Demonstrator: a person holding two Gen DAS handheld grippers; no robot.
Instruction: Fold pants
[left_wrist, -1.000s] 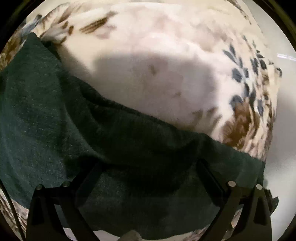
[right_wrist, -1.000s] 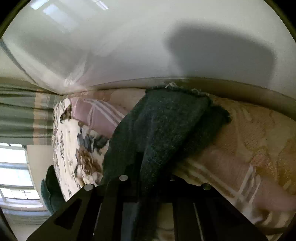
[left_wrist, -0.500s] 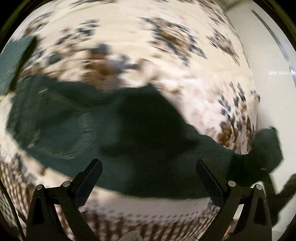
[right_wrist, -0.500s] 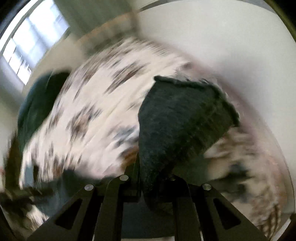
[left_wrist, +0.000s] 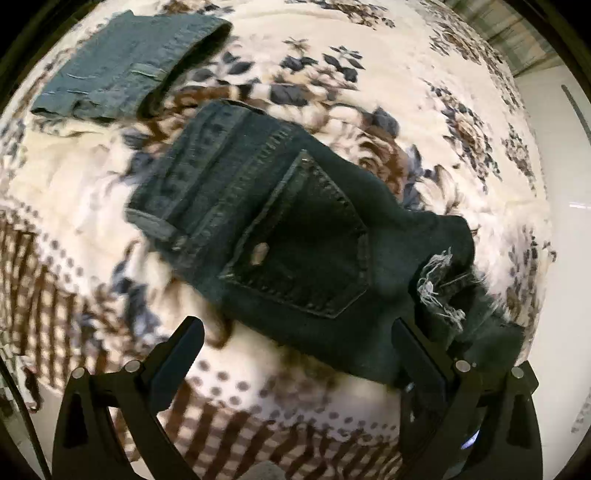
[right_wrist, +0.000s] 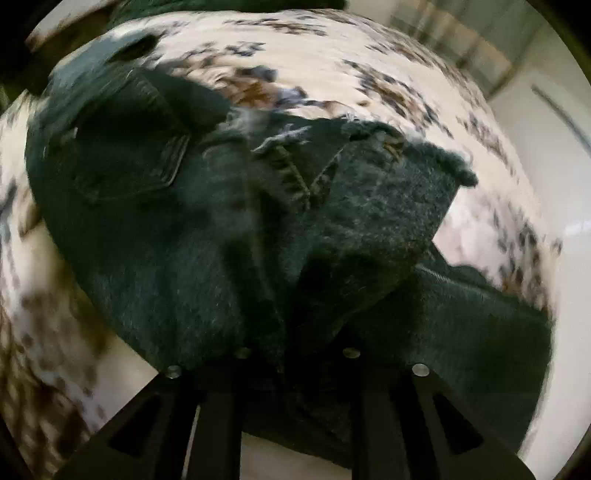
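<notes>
The left tool (left_wrist: 295, 354) points steeply down at the bed with its jaws spread wide and nothing between them; it is released. Its right finger (left_wrist: 417, 354) stands just in front of the lower edge of the pants (left_wrist: 295, 229), but contact cannot be confirmed.

The right tool (right_wrist: 295, 373) also points steeply down. Its jaws are opening, and dark denim of the pants (right_wrist: 184, 229) lies between the fingers and hides their tips. The frame does not show whether the pads press on the cloth.

In the left wrist view the pants lie folded on the blanket (left_wrist: 388, 66), slanting from upper left to lower right. The waistband (left_wrist: 207, 173) faces the upper left. A back pocket (left_wrist: 306, 236) faces up at the middle. A frayed hem (left_wrist: 439, 280) lies on top of the fold at the lower right, near the edge of the bed.

In the right wrist view the frayed hem (right_wrist: 436, 155) of the upper layer lies across the middle, and the back pocket (right_wrist: 125, 158) sits at the left. The view is blurred.

A second folded denim garment (left_wrist: 129, 62) rests on the blanket at the upper left of the left wrist view, apart from the pants. The blanket is cream with brown and blue floral print. A pale floor (left_wrist: 554, 155) shows beyond the bed's right edge.
</notes>
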